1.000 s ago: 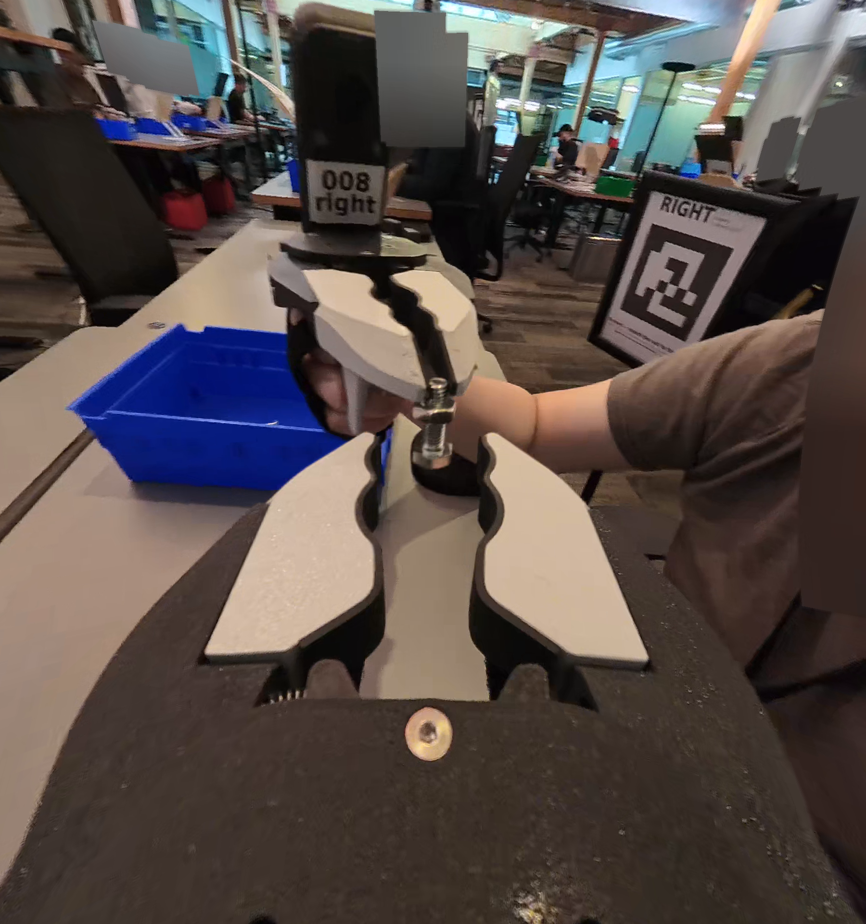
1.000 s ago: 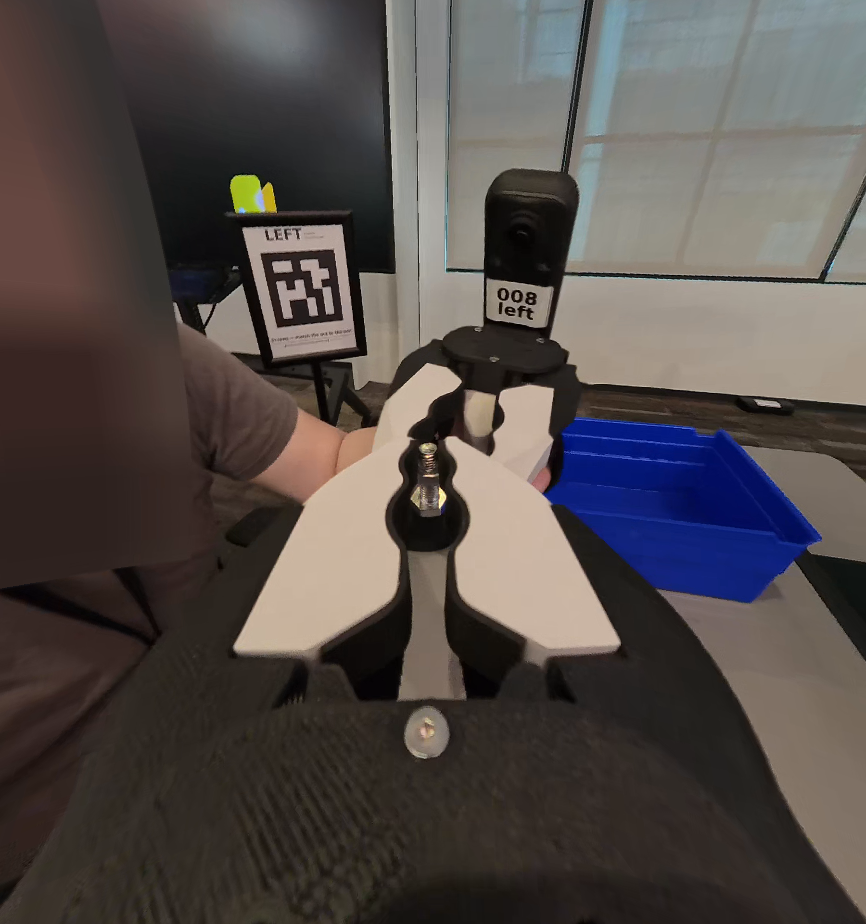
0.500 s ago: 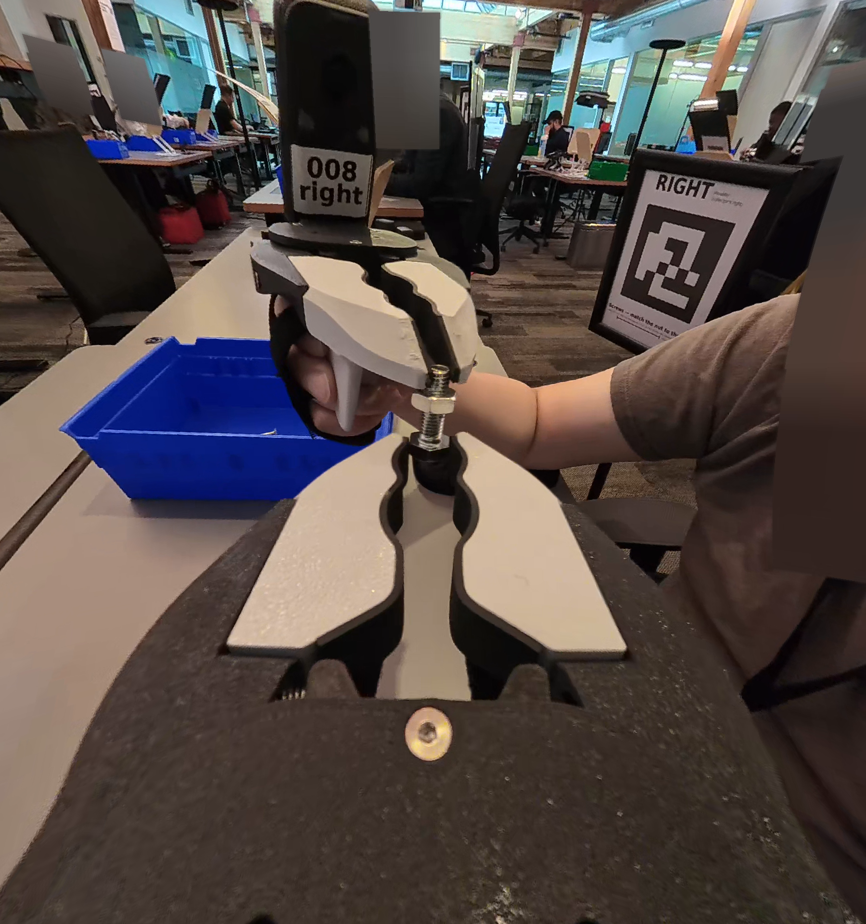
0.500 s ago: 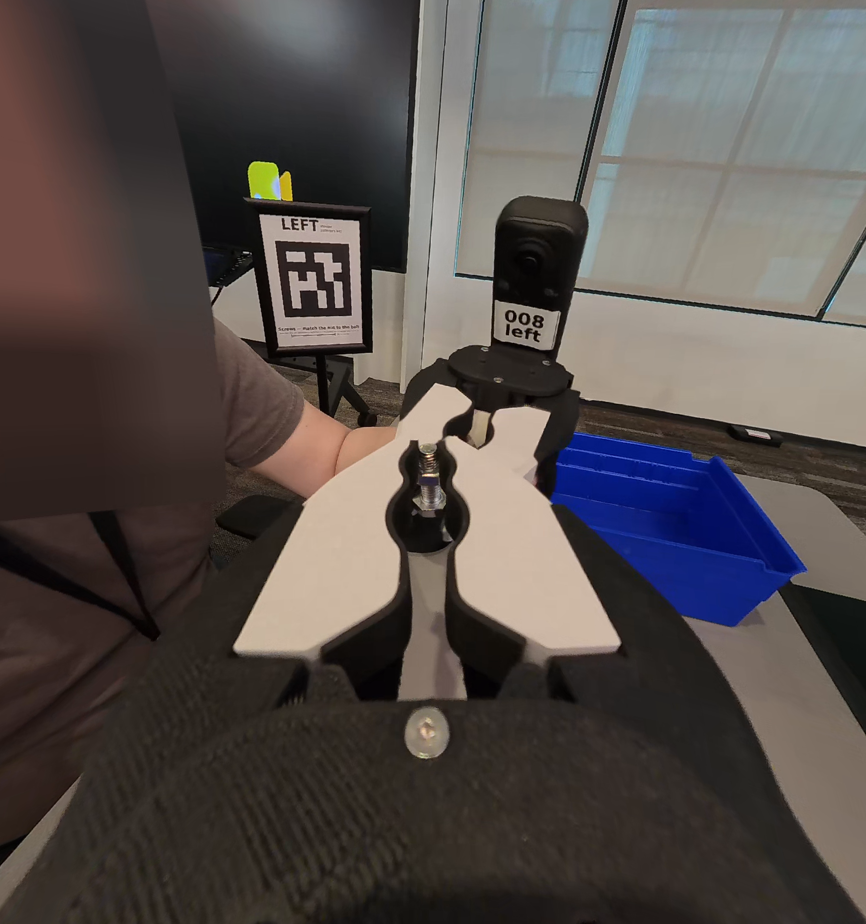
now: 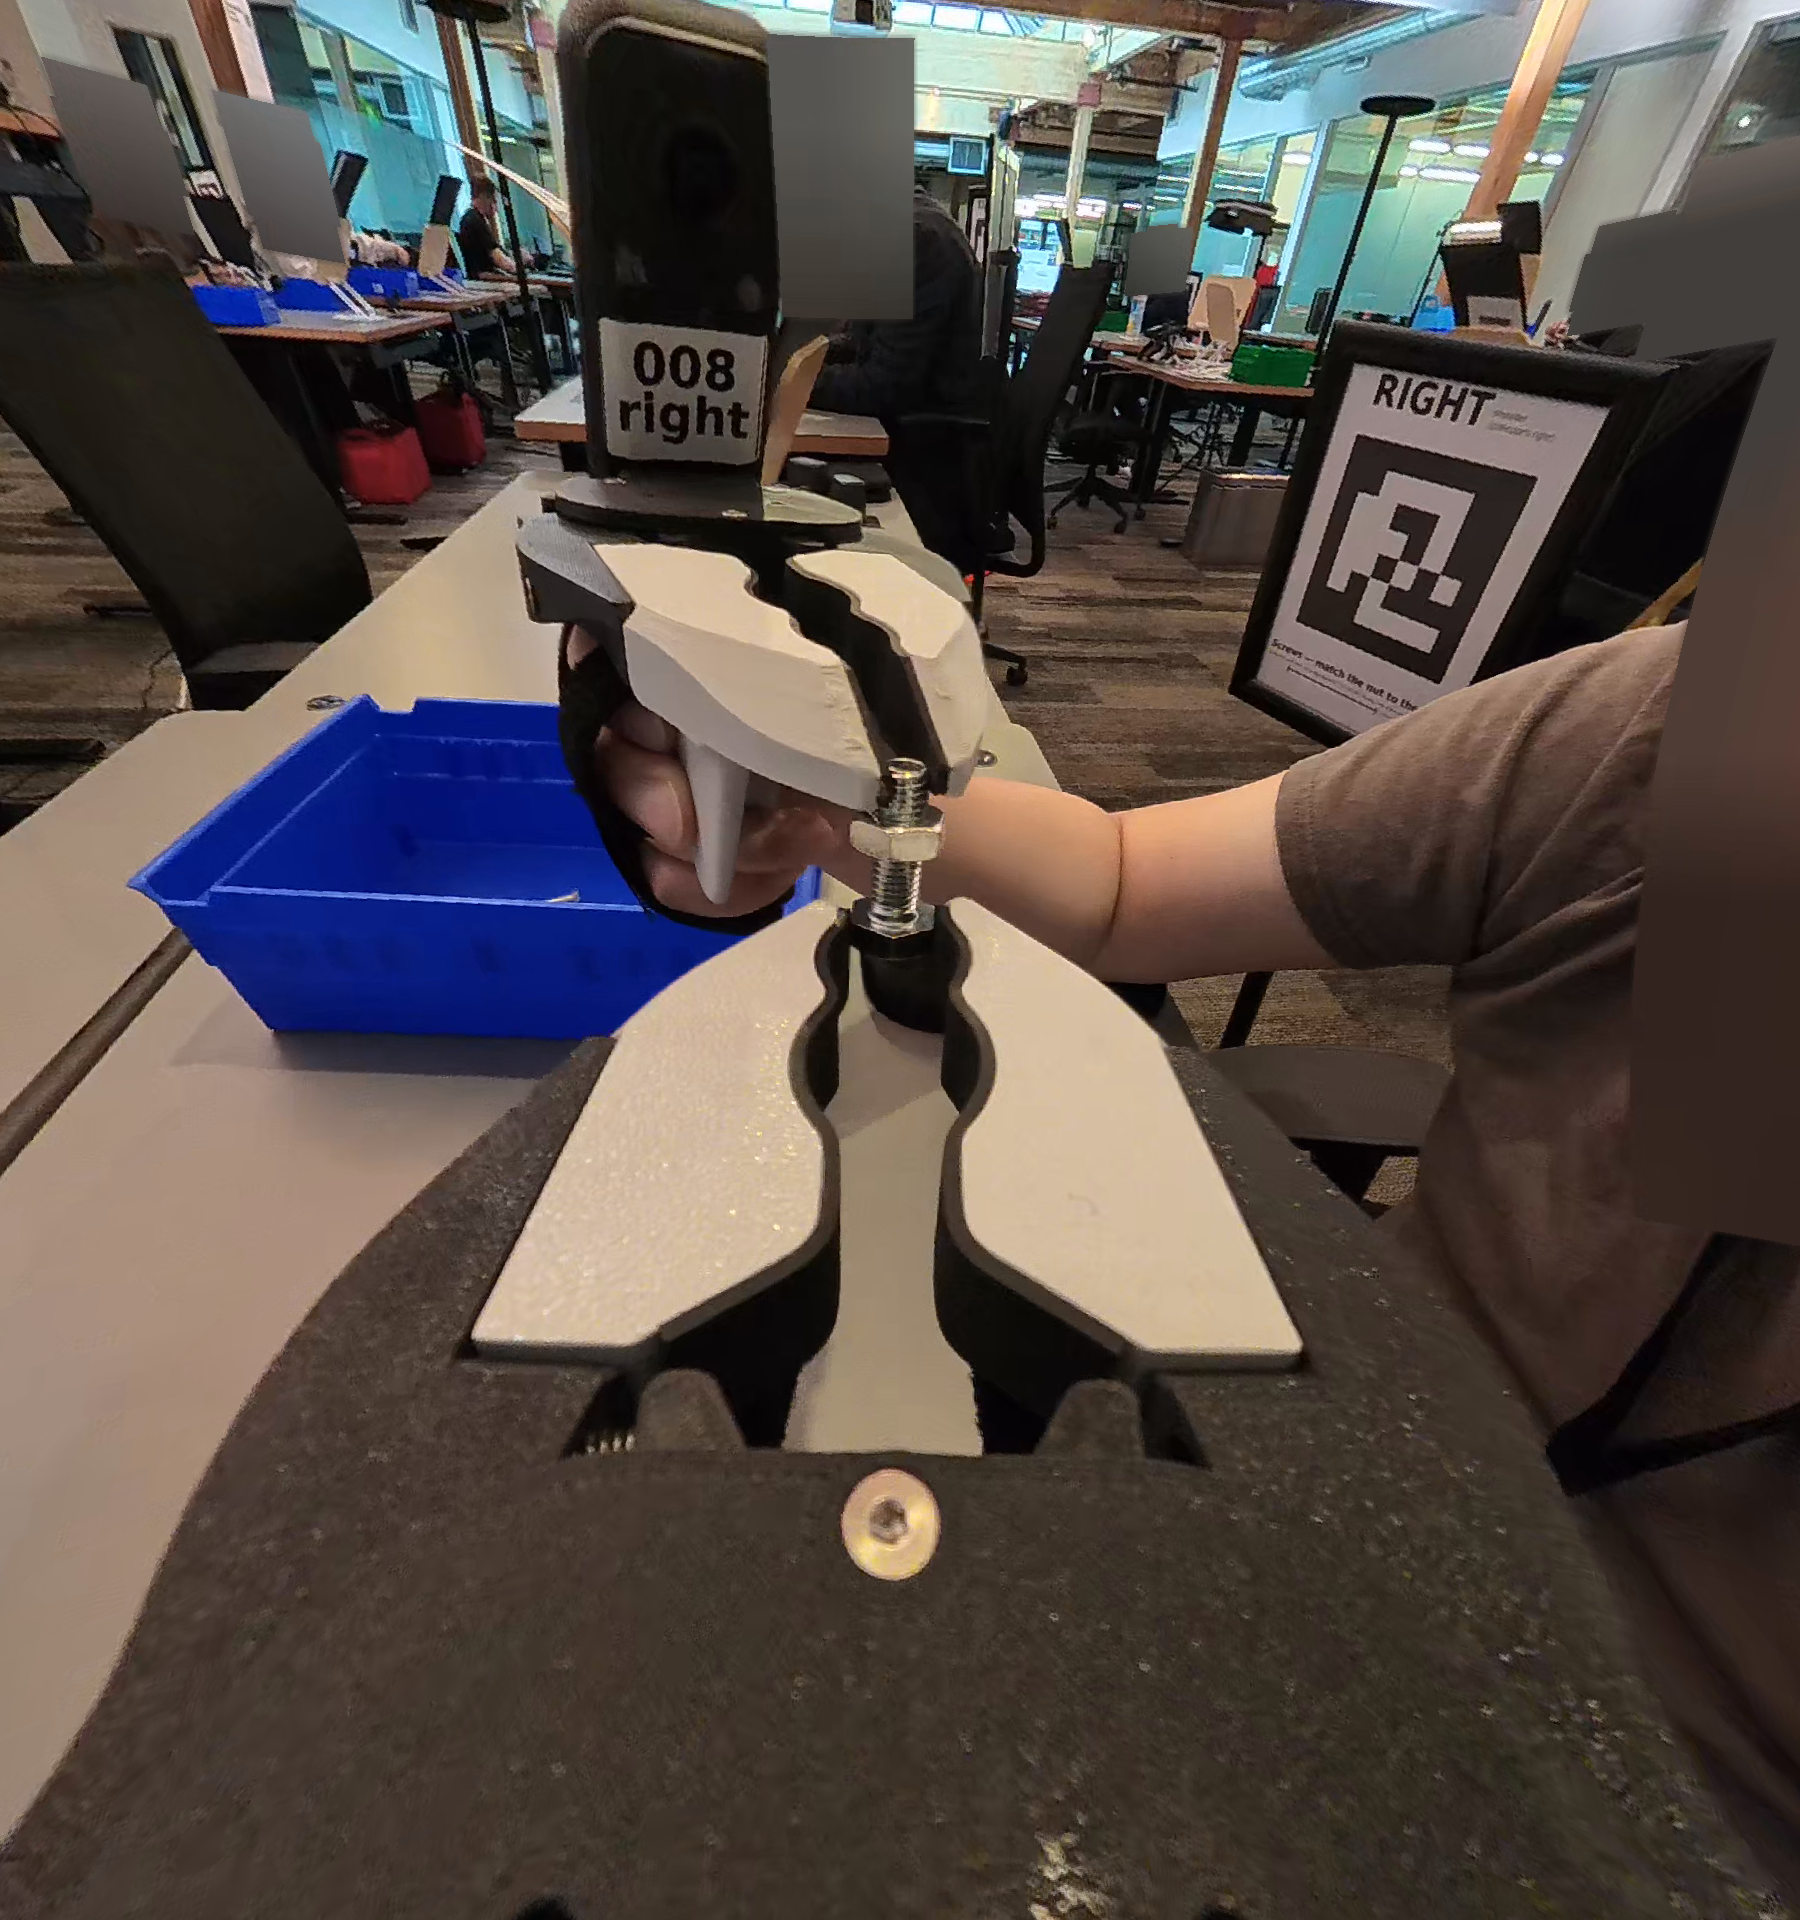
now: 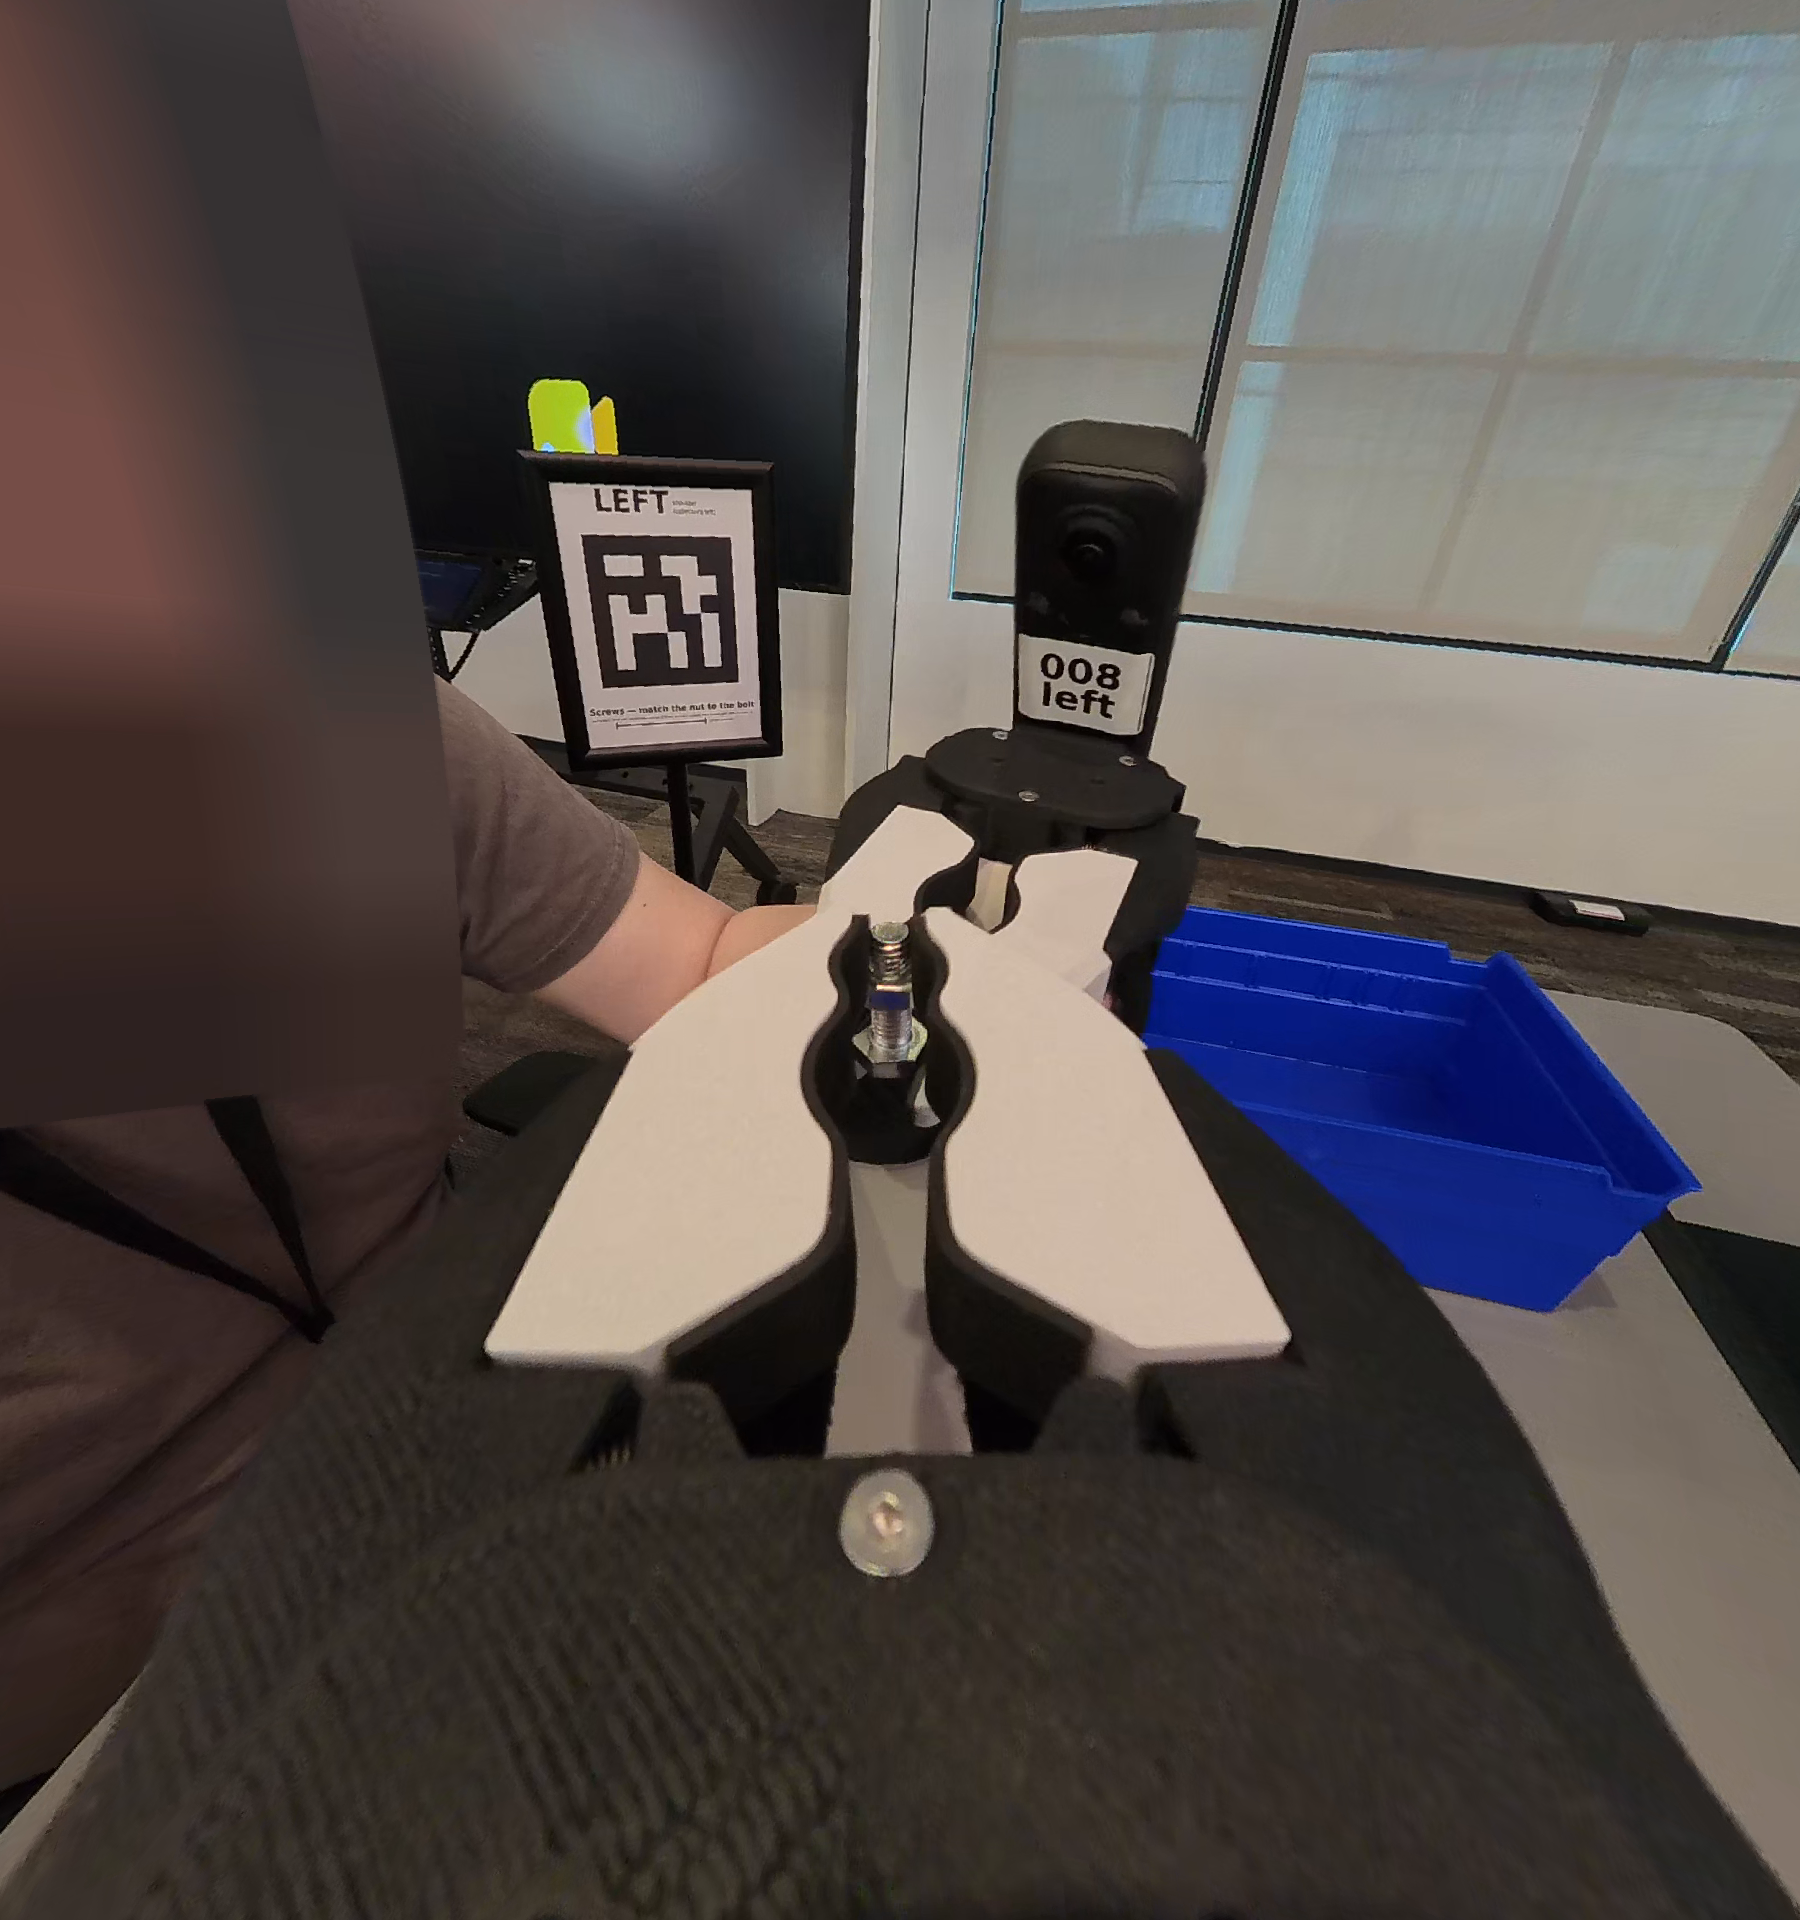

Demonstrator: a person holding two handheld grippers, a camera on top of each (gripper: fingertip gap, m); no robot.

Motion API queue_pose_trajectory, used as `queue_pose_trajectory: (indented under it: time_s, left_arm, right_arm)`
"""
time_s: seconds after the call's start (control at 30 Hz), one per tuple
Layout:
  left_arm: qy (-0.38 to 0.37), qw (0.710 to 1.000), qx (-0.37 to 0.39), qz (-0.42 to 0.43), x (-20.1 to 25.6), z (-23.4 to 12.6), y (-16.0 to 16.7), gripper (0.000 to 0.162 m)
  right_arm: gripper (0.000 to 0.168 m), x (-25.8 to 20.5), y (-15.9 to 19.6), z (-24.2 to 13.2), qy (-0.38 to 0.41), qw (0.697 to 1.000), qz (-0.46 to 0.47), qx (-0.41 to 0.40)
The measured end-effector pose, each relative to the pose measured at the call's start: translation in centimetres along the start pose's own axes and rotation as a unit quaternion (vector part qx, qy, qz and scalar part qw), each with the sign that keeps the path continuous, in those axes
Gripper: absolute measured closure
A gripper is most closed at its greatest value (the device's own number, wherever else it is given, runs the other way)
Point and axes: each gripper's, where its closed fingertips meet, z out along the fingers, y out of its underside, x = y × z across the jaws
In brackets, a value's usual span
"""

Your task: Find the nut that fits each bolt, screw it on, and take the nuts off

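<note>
My left gripper (image 5: 891, 961) is clamped on the black head of the silver threaded steel bolt (image 5: 898, 862), which stands upright above the grey surface (image 5: 200, 1195). My right gripper (image 5: 901, 774) pinches the bolt's top end, just above the silver hexagonal nut (image 5: 897, 834). A blue plastic bin (image 5: 408, 894) sits near.
</note>
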Motion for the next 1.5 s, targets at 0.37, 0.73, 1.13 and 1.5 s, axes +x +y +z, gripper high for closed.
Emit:
queue_pose_trajectory:
  time_s: [0.37,0.73,1.13,1.5]
  left_arm:
    - [-0.015,1.000,0.012,0.006,-0.3,0.0,-0.4,0.148]
    - [-0.048,0.998,0.031,-0.011,-1.2,-0.6,-1.2,0.148]
    - [-0.018,0.998,0.053,-0.010,0.0,-0.5,-2.0,0.148]
    - [-0.018,0.999,0.047,-0.010,0.1,0.0,-1.7,0.148]
  right_arm:
    - [0.160,0.4,-0.3,-0.4,0.006,1.000,0.002,0.014]
    - [0.133,1.9,-0.6,-0.2,0.070,0.997,0.015,0.012]
    - [0.133,1.7,-0.7,-0.4,0.025,0.997,0.061,0.045]
    - [0.133,1.1,-0.3,1.3,0.034,0.998,0.044,0.028]
